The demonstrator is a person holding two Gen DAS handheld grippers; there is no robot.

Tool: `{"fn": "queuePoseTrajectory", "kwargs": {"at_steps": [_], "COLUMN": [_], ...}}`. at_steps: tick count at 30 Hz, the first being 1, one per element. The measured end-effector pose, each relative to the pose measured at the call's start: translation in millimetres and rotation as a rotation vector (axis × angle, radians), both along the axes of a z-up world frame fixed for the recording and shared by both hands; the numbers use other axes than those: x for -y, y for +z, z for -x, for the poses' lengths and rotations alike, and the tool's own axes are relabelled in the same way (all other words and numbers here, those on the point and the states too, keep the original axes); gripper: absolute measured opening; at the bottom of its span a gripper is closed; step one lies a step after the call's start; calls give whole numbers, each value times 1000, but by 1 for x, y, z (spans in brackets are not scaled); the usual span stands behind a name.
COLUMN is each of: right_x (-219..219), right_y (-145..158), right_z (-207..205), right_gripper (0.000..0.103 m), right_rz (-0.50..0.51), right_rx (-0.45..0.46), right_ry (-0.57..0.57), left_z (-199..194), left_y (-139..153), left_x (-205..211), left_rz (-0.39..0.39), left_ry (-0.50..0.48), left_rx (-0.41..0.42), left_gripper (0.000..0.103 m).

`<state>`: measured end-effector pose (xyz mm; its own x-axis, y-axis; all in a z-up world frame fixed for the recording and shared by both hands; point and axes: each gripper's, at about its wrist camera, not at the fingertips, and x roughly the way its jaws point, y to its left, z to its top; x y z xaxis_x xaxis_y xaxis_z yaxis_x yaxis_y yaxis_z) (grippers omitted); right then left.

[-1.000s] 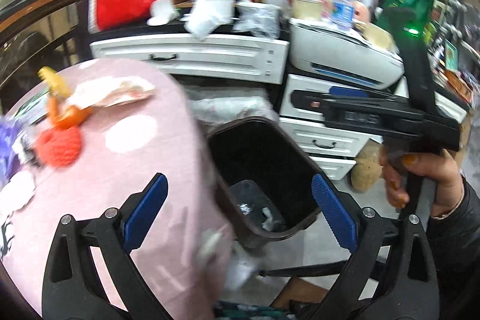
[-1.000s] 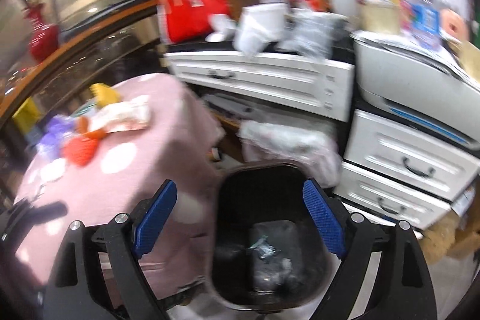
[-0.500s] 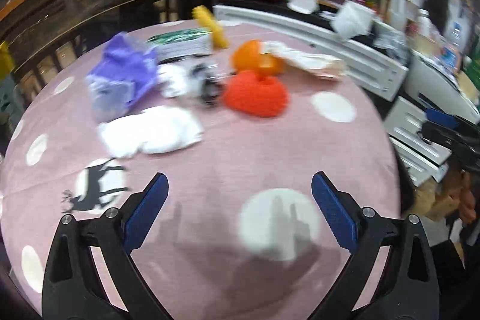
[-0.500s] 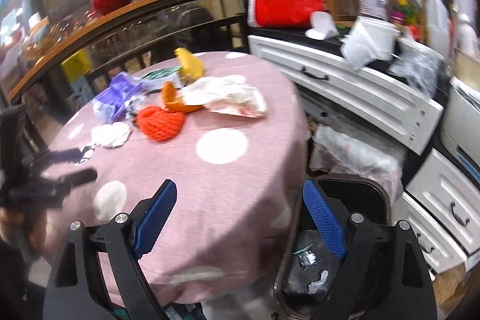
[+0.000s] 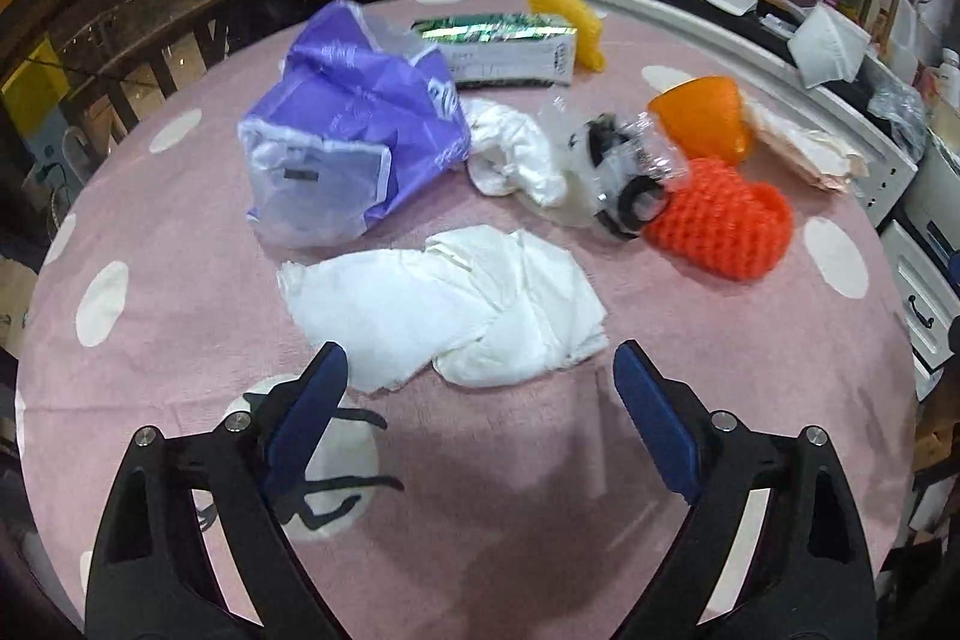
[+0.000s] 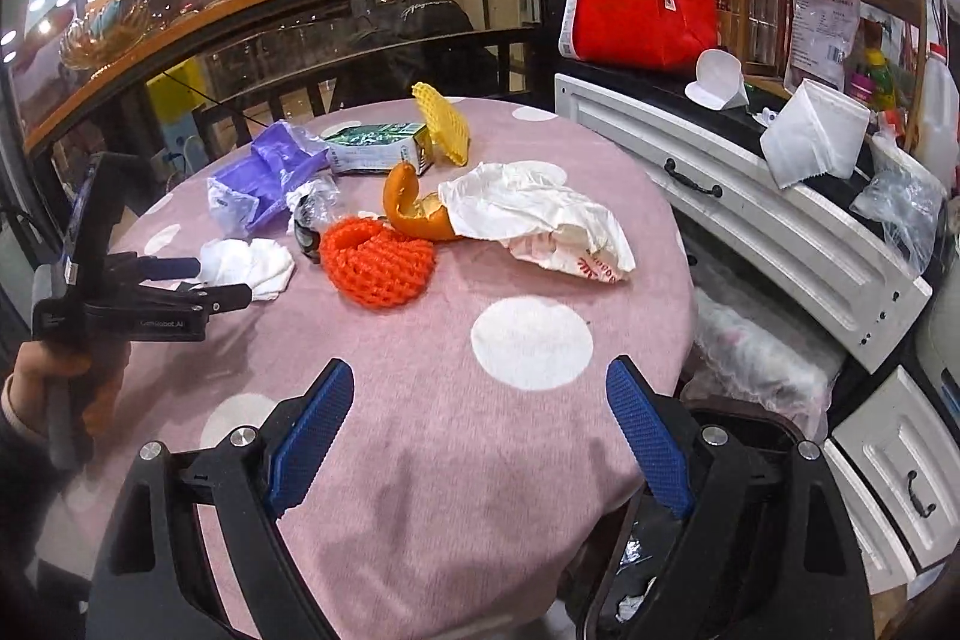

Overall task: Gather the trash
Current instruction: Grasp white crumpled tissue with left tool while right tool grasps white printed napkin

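Hovering our left gripper (image 5: 474,382), jaws just narrowed yet empty, beside the white tissue (image 5: 456,307) mid-tabletop; right gripper (image 6: 480,418) gapes empty. Pinching tablecloth (image 5: 750,370) risks dragging everything.

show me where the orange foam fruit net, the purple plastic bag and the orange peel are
orange foam fruit net (image 5: 720,226), left wrist view, middle of the mesh.
purple plastic bag (image 5: 366,100), left wrist view, upper purple panel.
orange peel (image 6: 399,196), right wrist view, outer curved skin.
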<state>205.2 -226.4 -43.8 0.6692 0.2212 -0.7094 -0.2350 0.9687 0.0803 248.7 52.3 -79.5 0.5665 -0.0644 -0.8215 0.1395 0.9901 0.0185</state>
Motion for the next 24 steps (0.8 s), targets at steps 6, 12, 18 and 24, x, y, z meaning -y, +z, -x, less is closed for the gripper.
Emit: {"fn": "queuePoseTrajectory", "kwargs": {"at_steps": [6, 12, 18, 24], "right_x": [-3, -11, -12, -8], "right_y": [-9, -28, -35, -39], "right_z": [-26, -66, -98, -104], "right_gripper": [84, 80, 54, 20], "right_rz": [97, 233, 295, 296], "right_rx": [19, 40, 50, 56], "right_ry": [-8, 3, 4, -4], "left_z": [-10, -8, -4, 4], "left_y": [-4, -1, 2, 5], "left_x": [-15, -23, -34, -36], "left_rz": [68, 92, 152, 179], "left_ry": [27, 46, 62, 66], "left_rx": [-31, -14, -26, -22], "left_gripper": [67, 37, 26, 25]}}
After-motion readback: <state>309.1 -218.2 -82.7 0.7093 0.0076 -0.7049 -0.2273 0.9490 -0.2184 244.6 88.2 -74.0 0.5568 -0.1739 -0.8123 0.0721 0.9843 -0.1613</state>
